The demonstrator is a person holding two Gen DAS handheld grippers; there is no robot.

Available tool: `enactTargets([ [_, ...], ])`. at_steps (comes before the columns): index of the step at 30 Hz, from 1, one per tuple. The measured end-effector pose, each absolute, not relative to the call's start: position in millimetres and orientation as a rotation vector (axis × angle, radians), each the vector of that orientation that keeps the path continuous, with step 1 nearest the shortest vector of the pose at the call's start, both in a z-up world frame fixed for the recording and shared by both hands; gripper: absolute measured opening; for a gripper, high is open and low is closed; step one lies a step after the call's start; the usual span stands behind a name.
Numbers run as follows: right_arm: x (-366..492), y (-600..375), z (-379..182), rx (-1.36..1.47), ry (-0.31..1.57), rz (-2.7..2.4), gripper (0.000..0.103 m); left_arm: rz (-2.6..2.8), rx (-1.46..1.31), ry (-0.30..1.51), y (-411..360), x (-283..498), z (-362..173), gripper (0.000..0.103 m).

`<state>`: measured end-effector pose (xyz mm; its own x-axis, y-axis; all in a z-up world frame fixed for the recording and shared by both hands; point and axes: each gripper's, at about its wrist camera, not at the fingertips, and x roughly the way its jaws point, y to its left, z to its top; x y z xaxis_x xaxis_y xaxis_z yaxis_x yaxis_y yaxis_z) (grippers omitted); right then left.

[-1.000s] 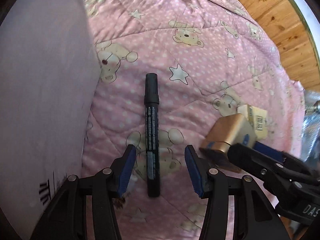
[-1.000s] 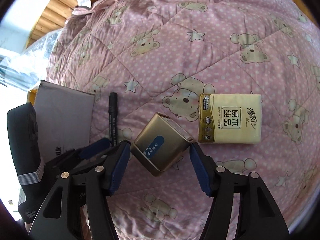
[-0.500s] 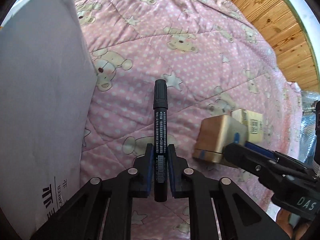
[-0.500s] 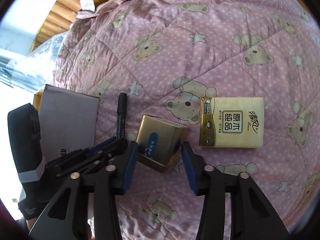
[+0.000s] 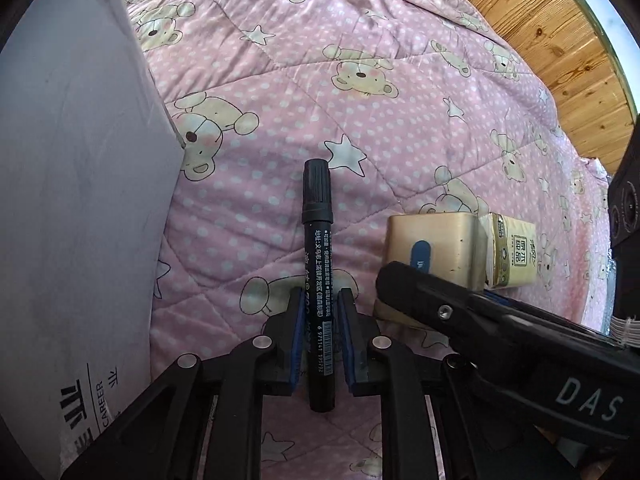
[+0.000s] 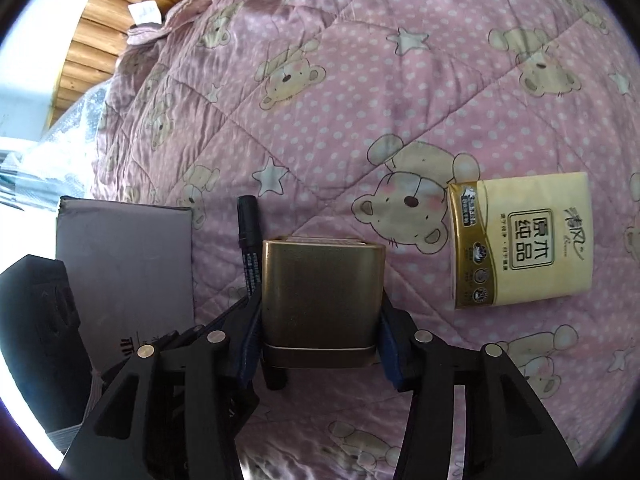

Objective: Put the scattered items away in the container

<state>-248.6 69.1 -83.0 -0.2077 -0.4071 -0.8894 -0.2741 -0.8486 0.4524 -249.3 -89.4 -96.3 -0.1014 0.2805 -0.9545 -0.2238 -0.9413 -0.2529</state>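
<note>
A grey cardboard box (image 5: 80, 200) is seen at the left edge of the left wrist view, lying on the pink bear-print quilt (image 5: 400, 100). Only its outer wall is shown; the interior and any contents cannot be seen in either view. The word "CAREER" and part of a large dark character are printed near its lower corner.

The left gripper (image 5: 319, 320) is clenched on a black marker (image 5: 318, 264), both blue pads being pressed against the lower barrel. The capped end is pointed away from the camera. White Chinese print and a barcode beginning "6 971141" are carried on the barrel. The marker is located just right of the box, over the quilt.

The right gripper (image 6: 320, 320) is closed on a gold tin (image 6: 320, 296), whose two side walls are held by the pads. A blue oval label is noted on the tin in the left wrist view; its writing is too small to read.

A yellow tissue pack (image 6: 520, 240) is left lying flat on the quilt, to the right of the tin and apart from it. Large Chinese characters are printed in a framed panel on its face.

"DAS" is read on the right gripper body in the left wrist view.
</note>
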Motion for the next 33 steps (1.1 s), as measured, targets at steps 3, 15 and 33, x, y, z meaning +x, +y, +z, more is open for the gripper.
enactTargets([
  [3,-243.3,73.7,-75.9,1.899,-0.841,-2.240,0.051,2.104,-1.838,-0.078,-91.9,-248.5,-94.8,0.014],
  [15,-218.2,80.9,-42.7,1.850,-0.860,-2.272,0.051,2.128,-1.757,-0.051,-88.4,-233.1,-56.3,0.014],
  [33,-168.7,67.2,27.5,1.701,-0.813,-2.318,0.051,2.181,-1.652,-0.055,-97.2,-182.6,8.0,0.014],
])
